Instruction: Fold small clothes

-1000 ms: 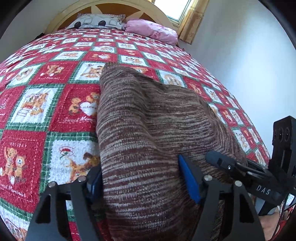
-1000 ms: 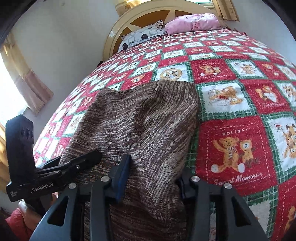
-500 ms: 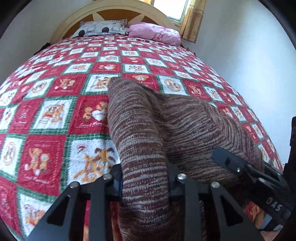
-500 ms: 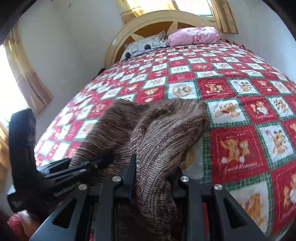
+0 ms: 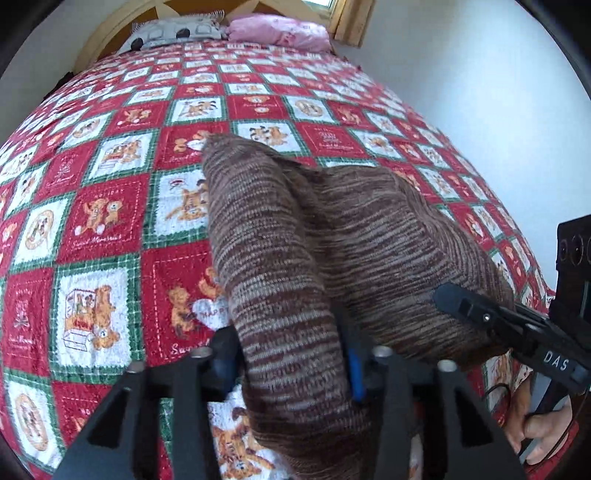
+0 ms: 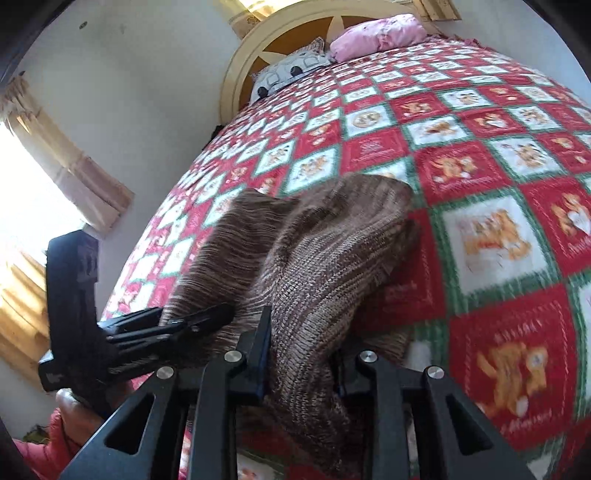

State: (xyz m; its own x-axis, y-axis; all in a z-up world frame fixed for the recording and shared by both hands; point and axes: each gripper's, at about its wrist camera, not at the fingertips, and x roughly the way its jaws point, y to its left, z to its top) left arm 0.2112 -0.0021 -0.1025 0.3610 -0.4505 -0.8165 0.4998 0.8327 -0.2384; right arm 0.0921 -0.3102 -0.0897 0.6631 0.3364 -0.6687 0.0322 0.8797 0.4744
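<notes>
A brown striped knit garment (image 5: pixel 369 229) lies on the red, white and green patchwork bedspread (image 5: pixel 92 221), its near edge raised and bunched. In the left wrist view my left gripper (image 5: pixel 288 362) has a thick fold of the knit between its pads, which still press on it as the jaws are opening. My right gripper (image 6: pixel 301 362) likewise pinches the garment (image 6: pixel 314 251) at its other near corner, and its jaws are opening slightly too. Each gripper shows in the other's view: the right gripper (image 5: pixel 450 295) at the right, the left gripper (image 6: pixel 218 314) at the left.
A grey patterned pillow (image 5: pixel 173 33) and a pink pillow (image 5: pixel 273 31) lie by the curved headboard (image 6: pixel 240 66). White walls flank the bed, and a curtained window (image 6: pixel 55 166) is at the left. A person's hand (image 5: pixel 535 432) holds the right gripper's handle.
Both grippers closed on the garment's near edge, lifted it and carried it toward the headboard. The flat cloth has bunched into a raised hump with its far part folding under.
</notes>
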